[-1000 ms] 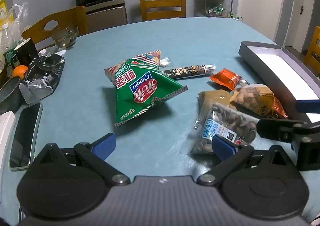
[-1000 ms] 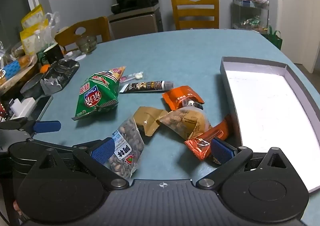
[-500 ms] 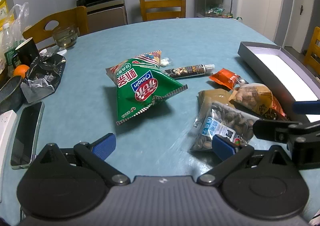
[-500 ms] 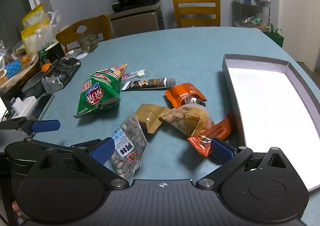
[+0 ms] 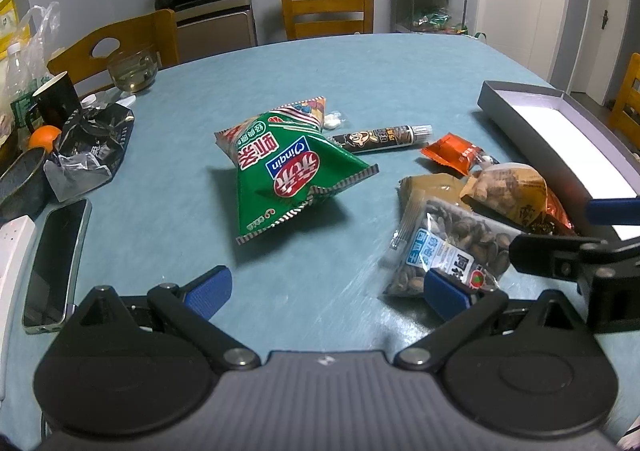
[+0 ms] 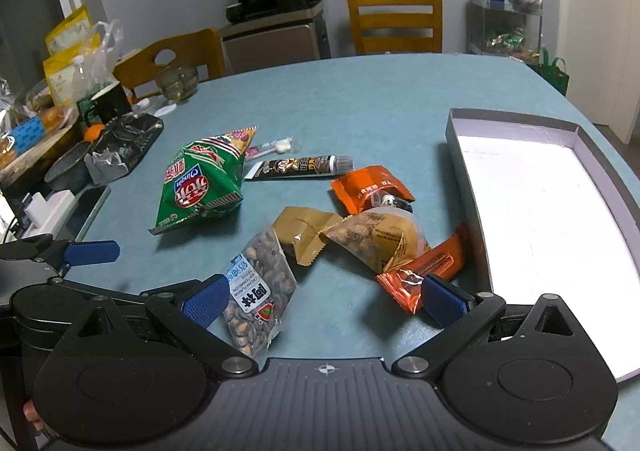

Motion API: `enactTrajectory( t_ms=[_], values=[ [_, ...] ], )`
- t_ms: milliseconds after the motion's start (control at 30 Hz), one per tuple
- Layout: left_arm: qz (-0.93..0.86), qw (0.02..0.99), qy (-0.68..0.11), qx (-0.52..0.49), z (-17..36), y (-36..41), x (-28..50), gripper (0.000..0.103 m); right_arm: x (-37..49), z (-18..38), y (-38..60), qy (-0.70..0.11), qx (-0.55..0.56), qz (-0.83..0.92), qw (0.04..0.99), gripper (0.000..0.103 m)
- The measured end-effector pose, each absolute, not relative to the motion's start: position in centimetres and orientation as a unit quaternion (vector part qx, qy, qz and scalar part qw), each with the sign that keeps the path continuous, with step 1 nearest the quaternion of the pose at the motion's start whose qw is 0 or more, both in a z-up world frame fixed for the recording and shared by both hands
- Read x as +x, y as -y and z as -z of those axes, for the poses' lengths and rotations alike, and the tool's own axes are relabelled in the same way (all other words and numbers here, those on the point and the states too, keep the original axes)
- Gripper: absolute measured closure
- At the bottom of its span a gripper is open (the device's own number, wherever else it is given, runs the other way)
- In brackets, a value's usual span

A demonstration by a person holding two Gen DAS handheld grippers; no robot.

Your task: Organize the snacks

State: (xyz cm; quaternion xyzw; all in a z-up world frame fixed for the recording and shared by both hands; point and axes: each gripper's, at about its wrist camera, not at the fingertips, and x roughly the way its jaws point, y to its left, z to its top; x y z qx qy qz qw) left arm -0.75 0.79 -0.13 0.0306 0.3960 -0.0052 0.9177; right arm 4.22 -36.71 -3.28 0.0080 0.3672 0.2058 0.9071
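A: From the left wrist camera, we see our left gripper (image 5: 326, 291) low over the round teal-topped table (image 5: 360, 79), its blue-padded jaws spread wide with nothing between them. Ahead lies the puffy green foil chip bag (image 5: 288, 173), on its own towards the middle of the table.

B: And to the right of it we have the clear packet of dark seeds with a blue-and-white label (image 5: 444, 247), its near corner just beside our right-hand pad. Behind it sit a tan packet of nuts (image 5: 506, 189) and a small orange foil packet (image 5: 452, 151). The long dark tube-shaped wrapper (image 5: 382, 138) lies beyond the chip bag. The shallow grey cardboard box with a white floor (image 5: 560, 139) stands at the far right, holding nothing.

A: From the right wrist camera, our right gripper (image 6: 324, 301) also stands wide open, empty. The seed packet (image 6: 258, 287) lies against its left pad, and an orange foil bar (image 6: 424, 271) reaches its right pad.

B: The box (image 6: 464, 167) is just right of that pile, with the snacks all outside it. We see the other gripper's blue pad (image 6: 92, 252) at the left edge.
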Motion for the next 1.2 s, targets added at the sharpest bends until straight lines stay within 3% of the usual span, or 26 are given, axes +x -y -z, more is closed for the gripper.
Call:
enactTrajectory(
  t_ms=[1200],
  values=[
    [0.002,0.914,-0.405,0.028,0.75,-0.59,-0.25,0.000,4.51,3.78,36.94,-0.379,0.017,-0.204,0.902,0.000]
  ],
)
